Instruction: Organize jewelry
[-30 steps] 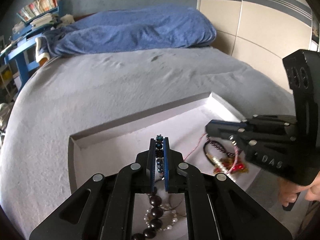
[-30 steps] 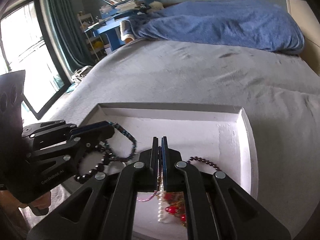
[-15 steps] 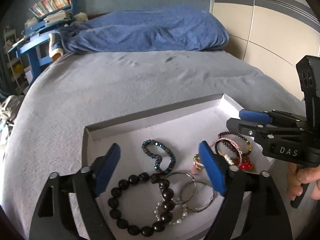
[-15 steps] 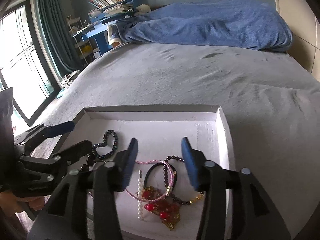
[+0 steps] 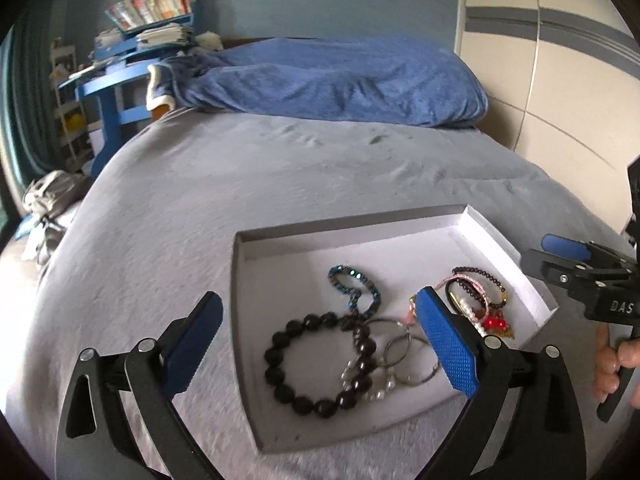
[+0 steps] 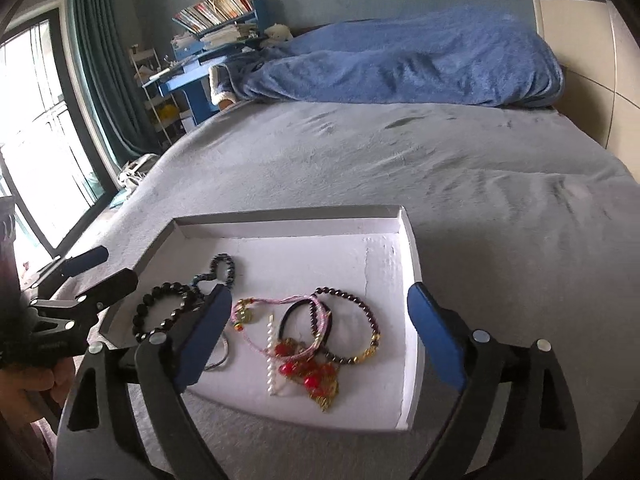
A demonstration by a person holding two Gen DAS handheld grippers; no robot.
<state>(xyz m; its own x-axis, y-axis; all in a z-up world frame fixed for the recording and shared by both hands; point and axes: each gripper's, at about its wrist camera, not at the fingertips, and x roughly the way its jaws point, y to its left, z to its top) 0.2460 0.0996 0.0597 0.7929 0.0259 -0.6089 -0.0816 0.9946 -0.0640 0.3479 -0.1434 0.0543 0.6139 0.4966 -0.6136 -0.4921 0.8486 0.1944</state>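
A shallow white tray lies on the grey bed. In it lie a black bead bracelet, a blue bead bracelet, silver rings, a pearl strand, pink cords, a dark bead bracelet and a red-gold charm. My left gripper is open and empty above the tray's near left part. My right gripper is open and empty above the tray's near right.
A blue blanket is heaped at the far end of the bed. A blue shelf with books stands beyond the bed at the left. A window with curtains is at the left. A wardrobe is at the right.
Both grippers opened and let the bracelets drop into the tray, then drew back and up. The jewelry now lies loose in the tray.
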